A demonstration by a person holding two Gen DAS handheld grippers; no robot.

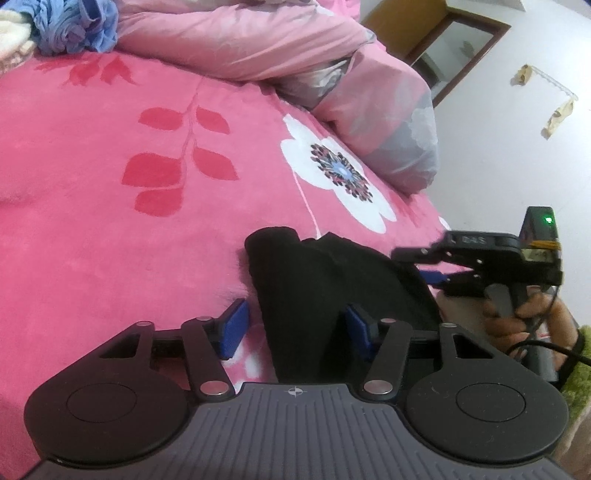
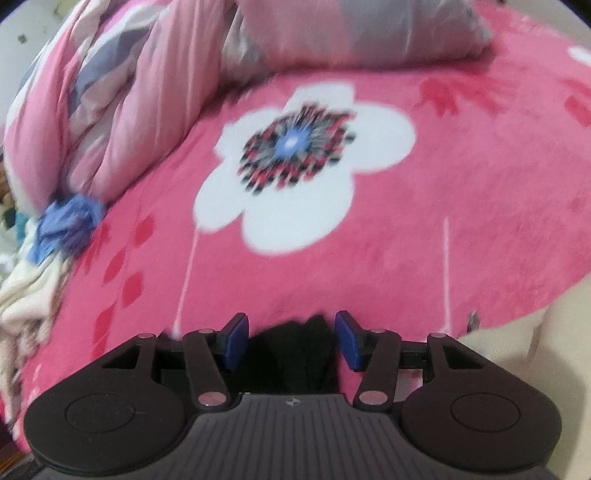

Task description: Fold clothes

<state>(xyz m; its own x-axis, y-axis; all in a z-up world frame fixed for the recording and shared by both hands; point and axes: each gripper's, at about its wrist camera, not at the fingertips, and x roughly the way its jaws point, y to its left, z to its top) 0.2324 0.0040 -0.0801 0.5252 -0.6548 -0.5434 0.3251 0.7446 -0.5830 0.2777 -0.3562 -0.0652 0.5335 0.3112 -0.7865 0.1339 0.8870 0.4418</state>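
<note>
A black garment (image 1: 332,280) is spread on the pink blanket (image 1: 110,221); it is straddled, ungripped, by the half-open left gripper (image 1: 295,328); the right gripper (image 2: 291,339) is likewise parted.

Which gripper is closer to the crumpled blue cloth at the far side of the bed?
Left, probably. The left gripper and the right gripper both sit over the black garment, far from the crumpled blue cloth.

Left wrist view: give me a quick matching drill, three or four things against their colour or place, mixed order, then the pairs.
Things:
1. black garment
2. crumpled cloth
3. quilt
4. right gripper

Descriptions:
A. blue, far left corner of the bed
B. pale pink, heaped at the far side
C. dark, lying between the left gripper's pads
D. at the garment's right edge

Pairs: 1-C, 2-A, 3-B, 4-D
</note>
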